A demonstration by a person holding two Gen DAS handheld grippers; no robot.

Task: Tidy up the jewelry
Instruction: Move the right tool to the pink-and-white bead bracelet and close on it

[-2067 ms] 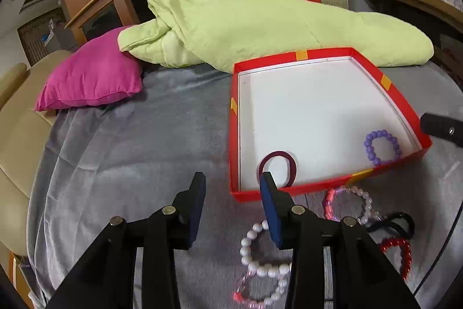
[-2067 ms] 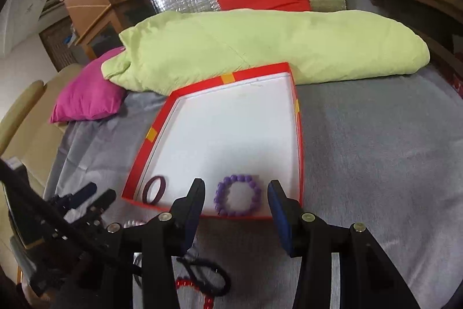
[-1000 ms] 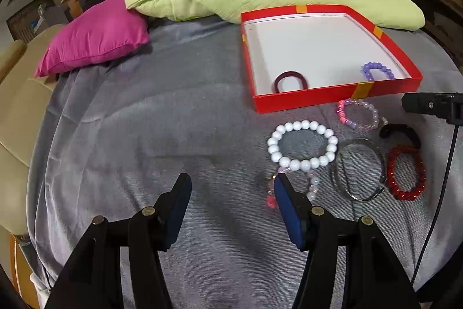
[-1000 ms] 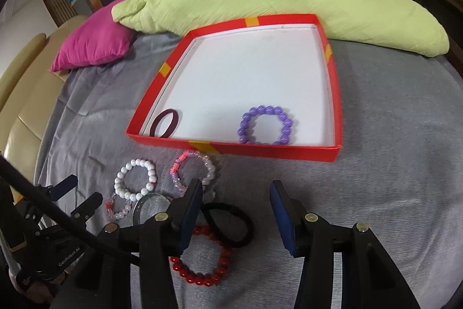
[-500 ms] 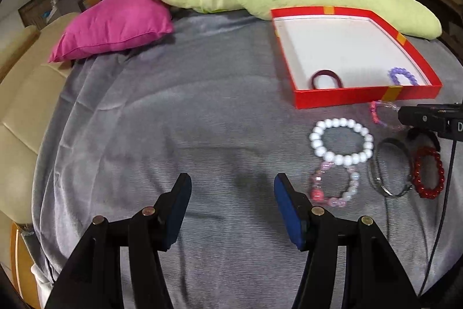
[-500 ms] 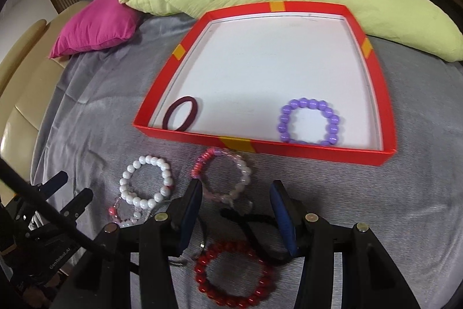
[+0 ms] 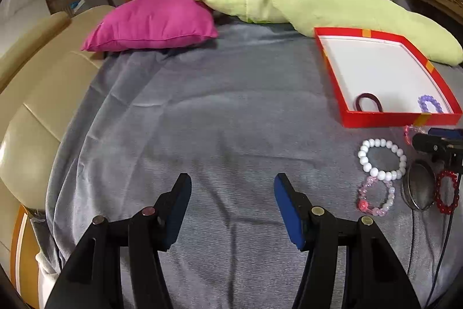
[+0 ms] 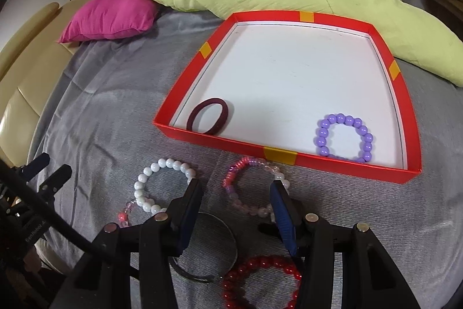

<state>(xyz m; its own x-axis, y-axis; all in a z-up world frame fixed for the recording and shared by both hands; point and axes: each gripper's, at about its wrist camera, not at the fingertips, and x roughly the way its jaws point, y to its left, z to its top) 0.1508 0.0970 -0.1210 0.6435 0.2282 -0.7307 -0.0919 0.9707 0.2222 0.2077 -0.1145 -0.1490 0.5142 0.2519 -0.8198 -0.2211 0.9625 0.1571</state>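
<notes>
- Done: shallow red cardboard tray [image 8: 405, 94] holds a maroon elastic band [image 8: 207, 120] and a purple bead bracelet [image 8: 343, 137].
- Left on the grey cloth [image 8: 110, 118]: white pearl bracelet [image 8: 163, 184], pink bead bracelet [image 8: 250, 184], red bead bracelet [image 8: 260, 280], dark metal bangle [image 8: 208, 248].
- Right gripper [image 8: 235, 196]: jaws spread, empty, over the pink bead bracelet.
- Left gripper [image 7: 231, 190]: jaws spread, empty, well apart from the jewelry.

The left wrist view looks low and forward across the grey blanket [image 7: 231, 112], well left of the red box [image 7: 387, 118]; the right wrist view sits nearer, tilted down over that box [image 8: 289, 155]; both share the white bead bracelet [image 7: 382, 160] [image 8: 163, 184], pink cushion [image 7: 153, 19] [image 8: 113, 13].
</notes>
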